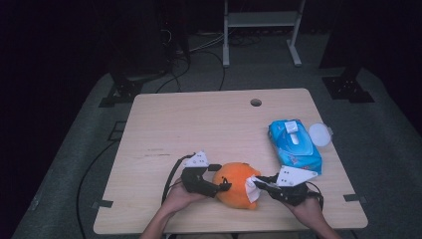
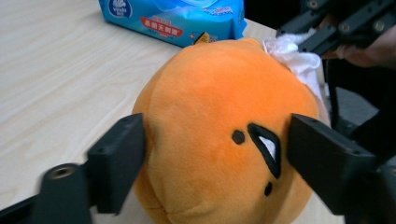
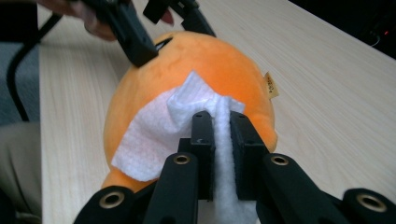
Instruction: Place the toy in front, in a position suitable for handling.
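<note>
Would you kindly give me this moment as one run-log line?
left gripper: shut on orange plush toy, steadying | right gripper: shut on white wipe, pressed to toy | wipes pack: on table, lid open

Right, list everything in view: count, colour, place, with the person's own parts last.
table: one, light wood, centre of the high view.
plush toy: one, orange, near edge of the table, between the grippers.
wipe: one, white, draped against the plush toy.
wipes pack: one, blue, right side of the table.
lid: one, white, round, beside the wipes pack.
left gripper: one, black, jaws either side of the plush toy.
right gripper: one, black, jaws pinching the wipe.
hands: two, at the bottom edge.
</note>
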The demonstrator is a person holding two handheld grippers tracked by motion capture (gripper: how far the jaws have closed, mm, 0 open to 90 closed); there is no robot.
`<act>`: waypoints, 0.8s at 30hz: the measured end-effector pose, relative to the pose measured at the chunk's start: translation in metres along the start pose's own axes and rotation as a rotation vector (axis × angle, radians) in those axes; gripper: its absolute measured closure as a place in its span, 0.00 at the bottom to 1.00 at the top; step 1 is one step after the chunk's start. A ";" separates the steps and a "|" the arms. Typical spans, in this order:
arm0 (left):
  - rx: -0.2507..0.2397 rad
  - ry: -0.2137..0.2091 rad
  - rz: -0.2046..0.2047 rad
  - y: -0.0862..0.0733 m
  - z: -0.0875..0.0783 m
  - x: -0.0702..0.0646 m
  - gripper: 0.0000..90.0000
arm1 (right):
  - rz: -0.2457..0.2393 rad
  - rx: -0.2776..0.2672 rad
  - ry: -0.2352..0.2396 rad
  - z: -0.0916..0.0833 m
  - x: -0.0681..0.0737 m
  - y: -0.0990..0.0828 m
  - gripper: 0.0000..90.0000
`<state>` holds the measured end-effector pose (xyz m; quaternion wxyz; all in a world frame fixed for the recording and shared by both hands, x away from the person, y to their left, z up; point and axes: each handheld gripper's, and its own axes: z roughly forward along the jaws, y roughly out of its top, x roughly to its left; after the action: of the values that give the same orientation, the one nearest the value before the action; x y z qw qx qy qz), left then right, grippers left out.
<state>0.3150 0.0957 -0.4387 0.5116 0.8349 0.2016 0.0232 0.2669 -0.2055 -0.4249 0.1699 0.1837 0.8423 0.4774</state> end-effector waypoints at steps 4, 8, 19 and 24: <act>0.014 0.035 0.053 -0.002 -0.001 -0.008 0.31 | 0.066 -0.028 -0.010 0.003 -0.013 0.008 0.90; 0.019 0.047 0.085 -0.005 -0.004 -0.017 0.32 | 0.088 -0.045 -0.026 0.011 -0.022 0.018 0.90; 0.045 -0.041 -0.038 0.011 -0.003 -0.005 0.03 | -0.019 -0.041 0.063 0.003 0.006 0.009 0.90; 0.104 -0.138 -0.057 0.009 0.014 -0.005 0.11 | -0.034 -0.045 0.088 -0.003 0.012 0.006 0.90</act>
<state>0.3163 0.0787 -0.4368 0.4809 0.8538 0.1902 -0.0594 0.2564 -0.1989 -0.4194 0.1447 0.1444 0.8410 0.5009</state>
